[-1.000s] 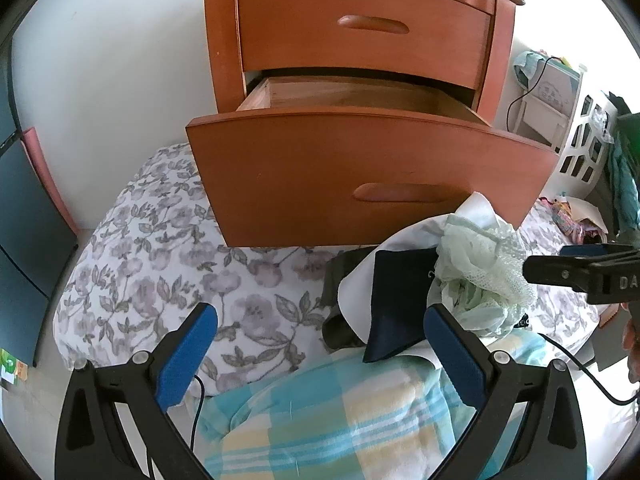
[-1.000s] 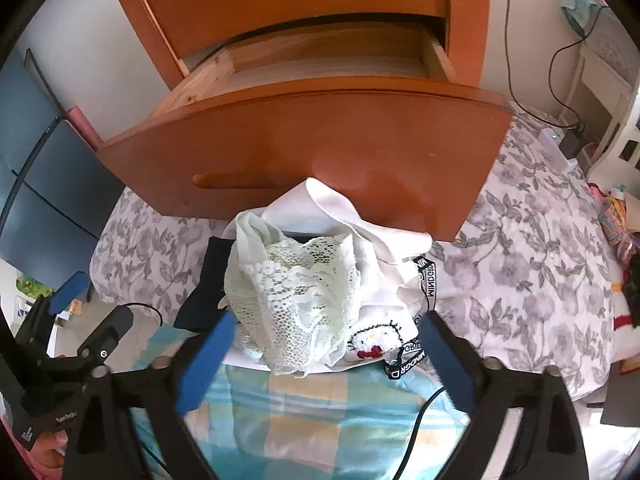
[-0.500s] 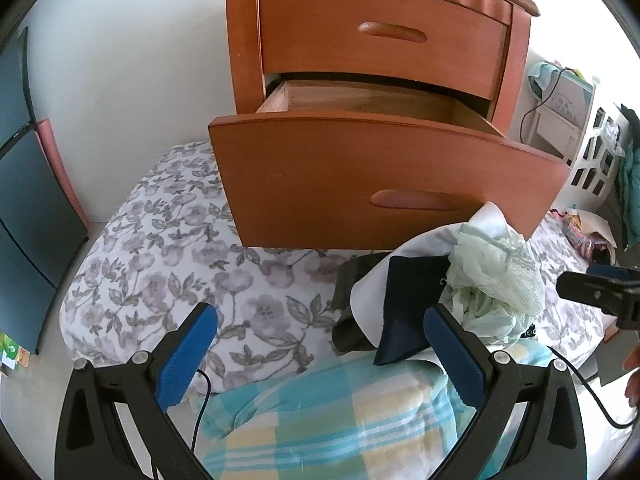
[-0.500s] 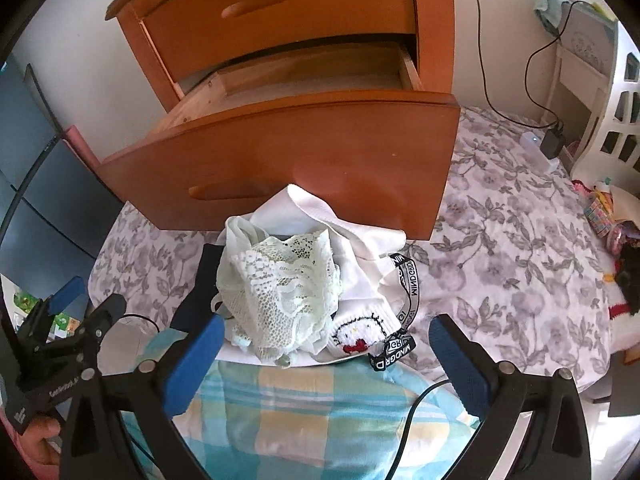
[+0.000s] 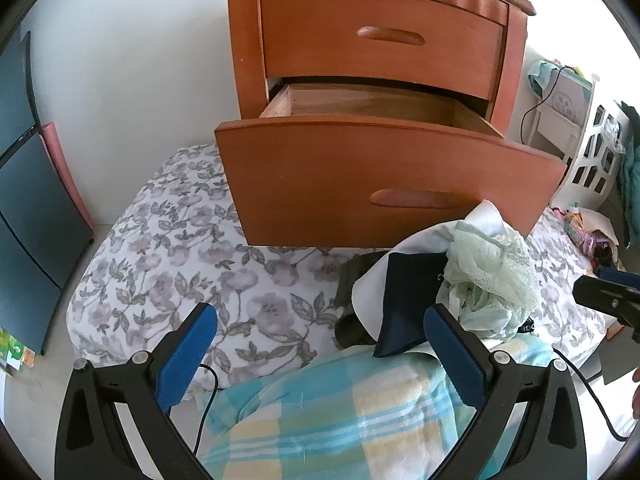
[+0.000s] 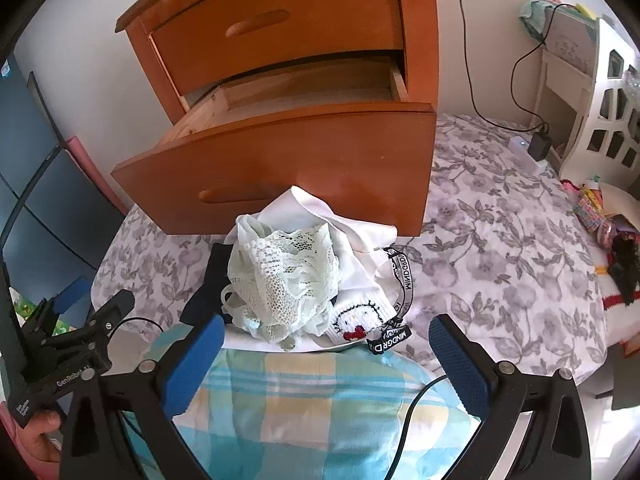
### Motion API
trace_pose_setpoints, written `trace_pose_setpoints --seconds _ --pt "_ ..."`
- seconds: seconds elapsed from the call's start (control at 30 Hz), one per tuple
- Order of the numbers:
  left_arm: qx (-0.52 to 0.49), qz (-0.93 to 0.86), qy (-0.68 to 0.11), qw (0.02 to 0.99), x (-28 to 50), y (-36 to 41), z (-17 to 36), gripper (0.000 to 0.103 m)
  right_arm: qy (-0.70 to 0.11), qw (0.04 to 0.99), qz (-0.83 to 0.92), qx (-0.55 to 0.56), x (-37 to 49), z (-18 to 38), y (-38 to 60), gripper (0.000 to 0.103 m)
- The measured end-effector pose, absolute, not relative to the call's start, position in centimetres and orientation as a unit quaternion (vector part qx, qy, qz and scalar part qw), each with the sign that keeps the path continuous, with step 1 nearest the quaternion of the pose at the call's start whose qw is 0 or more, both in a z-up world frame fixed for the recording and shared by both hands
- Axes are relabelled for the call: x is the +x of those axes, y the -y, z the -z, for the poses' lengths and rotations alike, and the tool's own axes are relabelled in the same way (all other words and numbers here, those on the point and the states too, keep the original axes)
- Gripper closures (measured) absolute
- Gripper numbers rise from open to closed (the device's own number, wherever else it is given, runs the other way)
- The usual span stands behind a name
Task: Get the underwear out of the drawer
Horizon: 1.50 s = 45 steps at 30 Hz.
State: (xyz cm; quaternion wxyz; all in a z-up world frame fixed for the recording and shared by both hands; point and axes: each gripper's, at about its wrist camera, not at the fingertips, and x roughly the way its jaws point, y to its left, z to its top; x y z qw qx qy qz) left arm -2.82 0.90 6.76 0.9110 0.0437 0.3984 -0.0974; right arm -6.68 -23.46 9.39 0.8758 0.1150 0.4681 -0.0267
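Observation:
A pile of underwear lies on the floral bedsheet in front of the wooden nightstand, with pale green lace on top, white pieces and a dark navy piece beside it. The lower drawer stands pulled out, and what shows of its inside is bare wood. My left gripper is open, low and back from the pile, holding nothing. Just as open and free of cloth, my right gripper hangs over the checked blanket near the pile. The upper drawer is closed.
A blue, yellow and white checked blanket lies at the near edge. The floral bedsheet spreads to the left and right. A white shelf unit with a cable and charger stands at the right. Dark panels line the left wall.
Both grippers have drawn back and upward from the nightstand, so the drawer and pile look smaller and farther. The pile has not moved. Both grippers stayed open.

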Motion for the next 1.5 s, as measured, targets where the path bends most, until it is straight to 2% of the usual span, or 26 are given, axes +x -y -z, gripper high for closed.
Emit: trace_pose_setpoints --seconds 1.5 --pt "0.052 0.078 -0.372 0.923 -4.3 -0.9 -8.2 0.000 -0.465 0.879 0.035 0.097 -7.6 -10.4 22.0 0.000"
